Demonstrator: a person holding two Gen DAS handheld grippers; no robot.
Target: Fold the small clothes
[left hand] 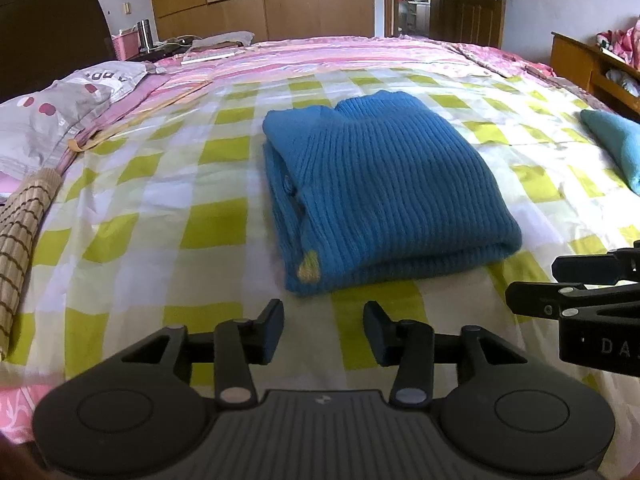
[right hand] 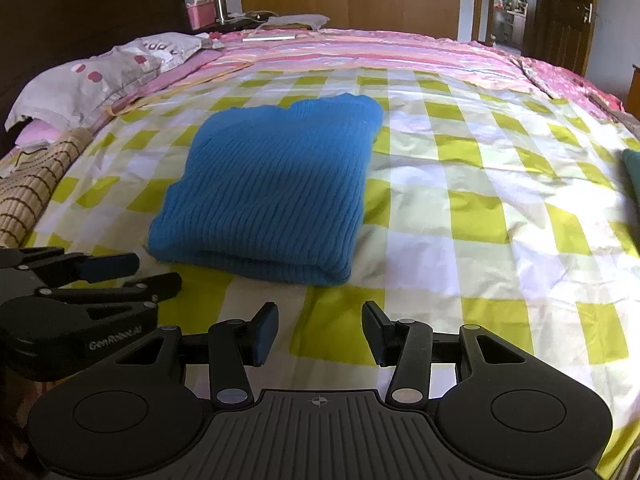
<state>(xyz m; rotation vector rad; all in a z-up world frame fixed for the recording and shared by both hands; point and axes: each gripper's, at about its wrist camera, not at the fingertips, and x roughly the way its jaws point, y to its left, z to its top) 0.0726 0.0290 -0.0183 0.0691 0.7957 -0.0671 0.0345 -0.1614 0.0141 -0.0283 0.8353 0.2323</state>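
Observation:
A blue ribbed knit sweater (left hand: 376, 184) lies folded into a compact rectangle on the green-and-white checked sheet (left hand: 160, 200); it also shows in the right wrist view (right hand: 276, 184). My left gripper (left hand: 323, 326) is open and empty, just short of the sweater's near edge. My right gripper (right hand: 320, 326) is open and empty, near the sweater's near right corner. Each gripper shows at the side of the other's view: the right one (left hand: 560, 284) and the left one (right hand: 132, 270).
A second teal folded garment (left hand: 616, 148) lies at the right, seen also at the edge of the right wrist view (right hand: 634, 172). A pillow (left hand: 60, 112) and a woven mat (left hand: 20, 232) lie at the left. A wooden cabinet (left hand: 588, 60) stands at the right.

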